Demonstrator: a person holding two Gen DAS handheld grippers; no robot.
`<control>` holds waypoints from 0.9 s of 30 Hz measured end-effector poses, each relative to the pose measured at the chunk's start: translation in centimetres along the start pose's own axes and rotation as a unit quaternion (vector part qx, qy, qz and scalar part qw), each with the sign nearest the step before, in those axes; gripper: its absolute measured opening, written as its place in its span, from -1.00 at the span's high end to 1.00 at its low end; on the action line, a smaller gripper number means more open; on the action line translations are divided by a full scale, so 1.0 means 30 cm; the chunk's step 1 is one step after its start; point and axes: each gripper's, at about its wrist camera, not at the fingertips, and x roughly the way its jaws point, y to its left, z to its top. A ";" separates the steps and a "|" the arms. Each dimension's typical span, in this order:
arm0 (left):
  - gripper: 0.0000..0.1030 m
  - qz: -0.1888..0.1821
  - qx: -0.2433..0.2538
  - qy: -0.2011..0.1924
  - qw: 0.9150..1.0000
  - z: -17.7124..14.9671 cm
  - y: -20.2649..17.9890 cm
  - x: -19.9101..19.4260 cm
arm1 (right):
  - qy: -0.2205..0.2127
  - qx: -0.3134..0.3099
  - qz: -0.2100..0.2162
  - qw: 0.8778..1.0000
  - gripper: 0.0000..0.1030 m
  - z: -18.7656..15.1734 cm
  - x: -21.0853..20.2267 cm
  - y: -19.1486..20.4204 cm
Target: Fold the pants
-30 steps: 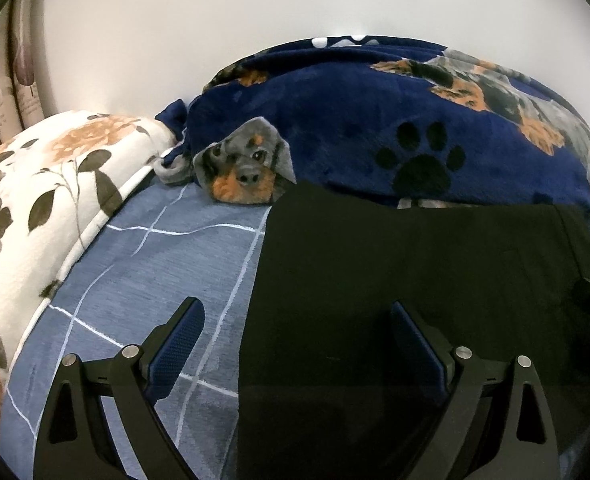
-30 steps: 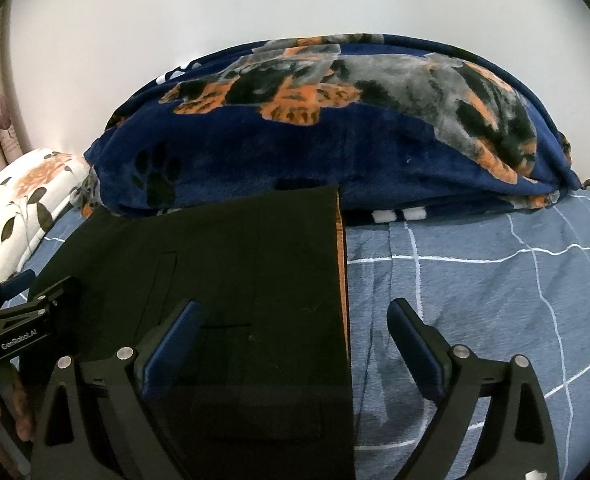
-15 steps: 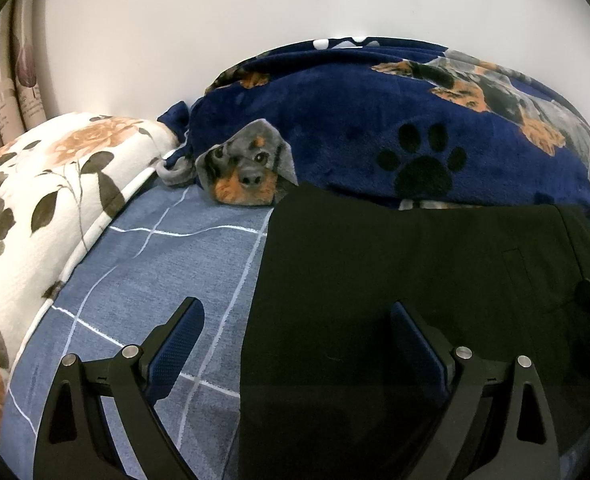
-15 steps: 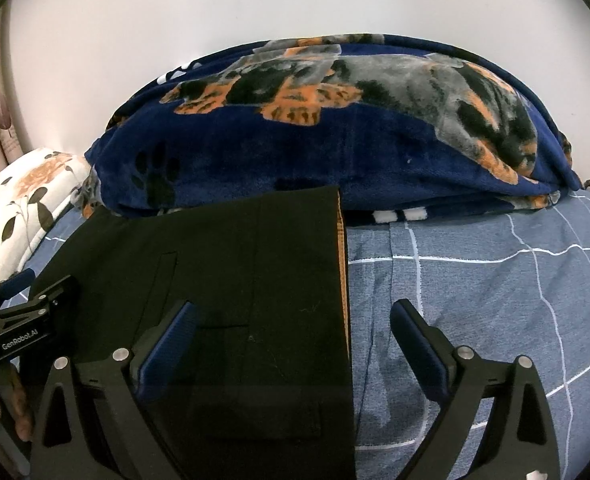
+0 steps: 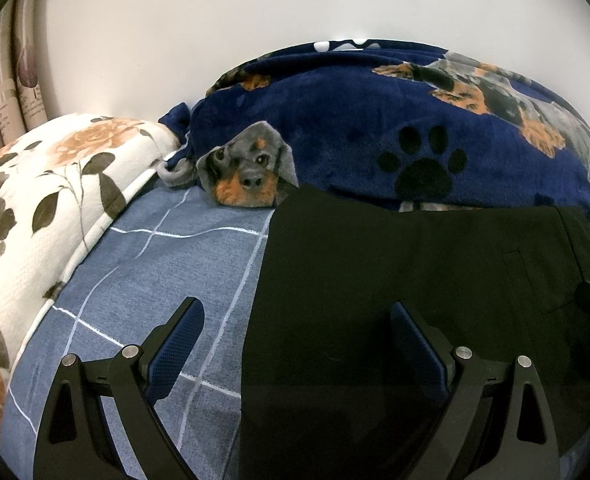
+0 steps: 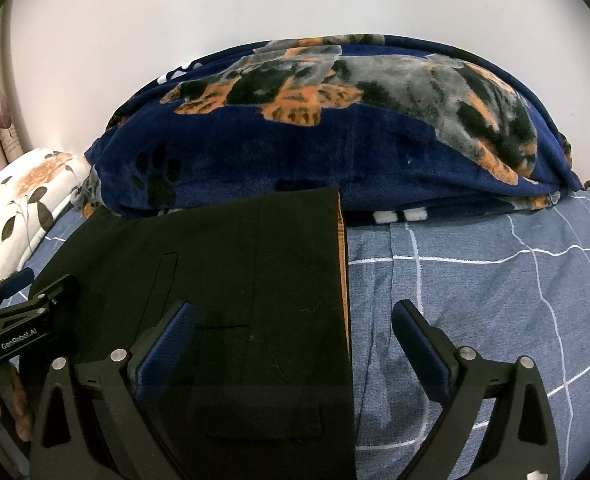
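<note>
Flat black pants (image 5: 395, 280) on checked sheet (image 5: 155, 264) — both grippers' ribbed fingers (image 5: 177, 344) wide, empty.

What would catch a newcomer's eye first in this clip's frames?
The navy dog-print blanket piled against the white wall, with a printed puppy face at its left end. In front lie the black pants, flat on the blue checked sheet. The open left gripper and open right gripper each straddle a side edge of the pants.

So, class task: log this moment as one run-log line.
left hand-held gripper: open, straddling pants' left edge | right hand-held gripper: open, straddling right edge | pants: flat on bedsheet
</note>
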 end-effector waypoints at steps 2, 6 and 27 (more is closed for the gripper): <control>-0.83 0.000 0.000 0.000 1.000 0.001 0.002 0.000 | 0.000 0.000 0.000 1.000 -0.92 0.000 0.000 0.000; -0.83 0.000 0.000 0.000 1.000 0.002 0.003 -0.001 | 0.000 0.000 -0.001 1.000 -0.92 0.001 0.001 0.000; -0.85 0.001 0.000 -0.001 1.000 0.001 -0.002 -0.003 | 0.002 -0.001 -0.004 1.000 -0.94 0.002 0.001 0.002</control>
